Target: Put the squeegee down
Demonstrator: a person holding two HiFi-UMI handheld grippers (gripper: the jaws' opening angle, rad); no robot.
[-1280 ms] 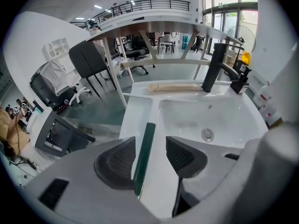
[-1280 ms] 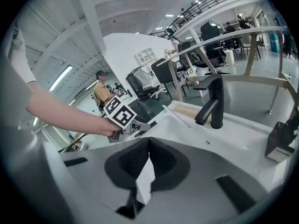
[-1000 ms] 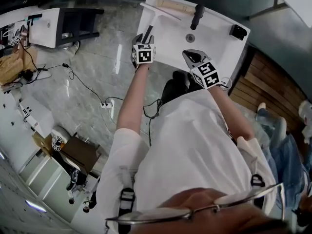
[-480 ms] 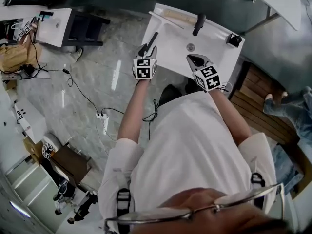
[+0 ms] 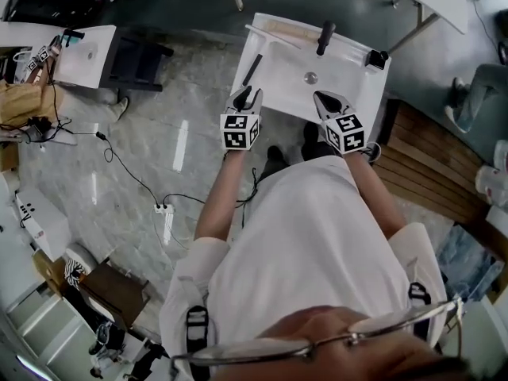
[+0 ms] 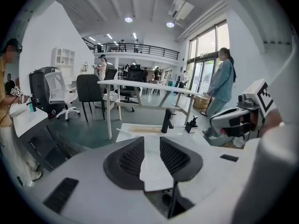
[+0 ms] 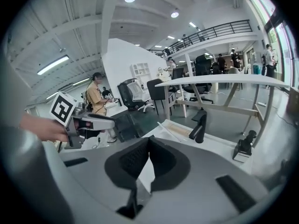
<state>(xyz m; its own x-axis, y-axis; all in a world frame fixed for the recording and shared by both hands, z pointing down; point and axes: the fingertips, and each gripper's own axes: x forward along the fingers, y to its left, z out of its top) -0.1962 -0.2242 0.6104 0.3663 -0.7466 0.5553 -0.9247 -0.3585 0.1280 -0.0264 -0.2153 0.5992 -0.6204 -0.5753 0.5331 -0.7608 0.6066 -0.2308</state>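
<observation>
Head view: squeegee lies flat on the left part of the basin, with its black handle pointing to the basin's near edge and its blade toward the far-left rim. Left gripper is at the basin's near-left edge, just short of the handle's near end and not touching it. Right gripper is at the basin's near edge, well apart from the squeegee.

Left gripper view: fingers stand apart with a narrow gap. They have just been closing. Nothing is between them, and only white basin surface shows through.

Right gripper view: fingers meet at the tips and hold nothing.

Change against one second ago: the left fingers were then over the handle at the basin's left side. Both grippers are now drawn back to the near edge. The squeegee's place on the basin is unchanged.
</observation>
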